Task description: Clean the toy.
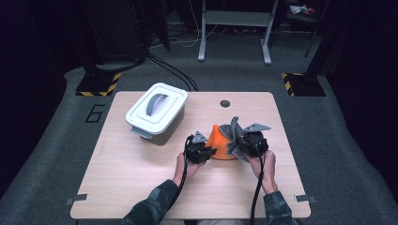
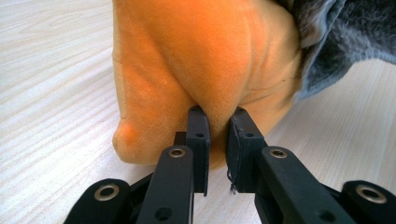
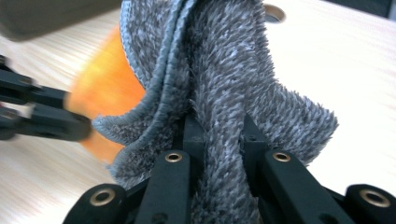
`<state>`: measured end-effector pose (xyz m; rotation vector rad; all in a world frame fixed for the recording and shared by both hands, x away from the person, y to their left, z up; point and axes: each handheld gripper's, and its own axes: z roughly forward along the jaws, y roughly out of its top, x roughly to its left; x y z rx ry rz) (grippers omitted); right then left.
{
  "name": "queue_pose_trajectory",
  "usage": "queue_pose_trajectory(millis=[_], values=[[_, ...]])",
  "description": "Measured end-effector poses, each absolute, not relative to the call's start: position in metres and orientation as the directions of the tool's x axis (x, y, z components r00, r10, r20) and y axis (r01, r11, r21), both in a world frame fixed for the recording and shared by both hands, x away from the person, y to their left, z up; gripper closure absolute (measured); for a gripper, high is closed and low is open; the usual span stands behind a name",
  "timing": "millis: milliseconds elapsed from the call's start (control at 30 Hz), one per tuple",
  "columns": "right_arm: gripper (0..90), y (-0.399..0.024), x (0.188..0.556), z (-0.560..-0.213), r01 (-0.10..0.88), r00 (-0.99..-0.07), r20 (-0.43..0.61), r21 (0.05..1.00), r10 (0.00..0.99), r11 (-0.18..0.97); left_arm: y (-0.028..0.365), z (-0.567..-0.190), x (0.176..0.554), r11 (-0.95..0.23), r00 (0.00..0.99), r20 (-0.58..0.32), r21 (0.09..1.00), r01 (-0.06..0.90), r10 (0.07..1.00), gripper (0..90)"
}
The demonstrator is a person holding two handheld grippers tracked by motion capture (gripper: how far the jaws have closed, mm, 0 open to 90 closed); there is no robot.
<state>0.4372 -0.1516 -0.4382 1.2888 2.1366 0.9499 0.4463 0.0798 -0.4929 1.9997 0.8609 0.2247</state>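
An orange plush slipper [image 1: 220, 143] with a grey fleece lining [image 1: 232, 131] sits near the middle of the wooden table [image 1: 141, 173]. My left gripper [image 1: 206, 152] is shut on a fold of the orange fabric [image 2: 205, 70] at the slipper's left side, the pads pinching it [image 2: 218, 135]. On the slipper's right, my right gripper [image 1: 240, 143] is shut on the grey fleece lining [image 3: 224, 93], which bunches up between its jaws [image 3: 219, 140]. The left gripper's jaws show blurred at the left of the right gripper view [image 3: 42, 116].
A white lidded box with a grey handle [image 1: 156, 111] stands at the back left of the table. A round cable hole [image 1: 225, 103] lies near the far edge. Metal frame legs [image 1: 234, 28] stand on the carpet beyond.
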Motion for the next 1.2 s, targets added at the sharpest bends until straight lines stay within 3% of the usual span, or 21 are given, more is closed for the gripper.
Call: queue_pose_trajectory(millis=[500, 700, 900, 1033, 1200], values=[[77.7, -0.190, 0.454, -0.487, 0.729, -0.349, 0.061, 0.645, 0.935, 0.230, 0.081, -0.494, 0.446, -0.307, 0.731, -0.199, 0.813, 0.495, 0.652, 80.3], [77.6, -0.193, 0.439, -0.452, 0.666, -0.348, 0.043, 0.715, 0.936, 0.214, 0.079, -0.492, 0.443, -0.322, 0.739, -0.179, 0.816, 0.480, 0.650, 80.3], [77.4, -0.161, 0.429, -0.411, 0.564, -0.442, -0.023, 0.770, 0.897, 0.298, 0.076, -0.491, 0.441, -0.330, 0.741, -0.163, 0.819, 0.470, 0.651, 80.2], [77.1, -0.132, 0.433, -0.407, 0.540, -0.503, -0.050, 0.761, 0.863, 0.359, 0.076, -0.491, 0.441, -0.343, 0.746, -0.147, 0.819, 0.460, 0.650, 80.2], [77.0, -0.112, 0.440, -0.418, 0.555, -0.510, -0.072, 0.734, 0.857, 0.392, 0.079, -0.492, 0.442, -0.340, 0.746, -0.155, 0.817, 0.466, 0.648, 80.2]])
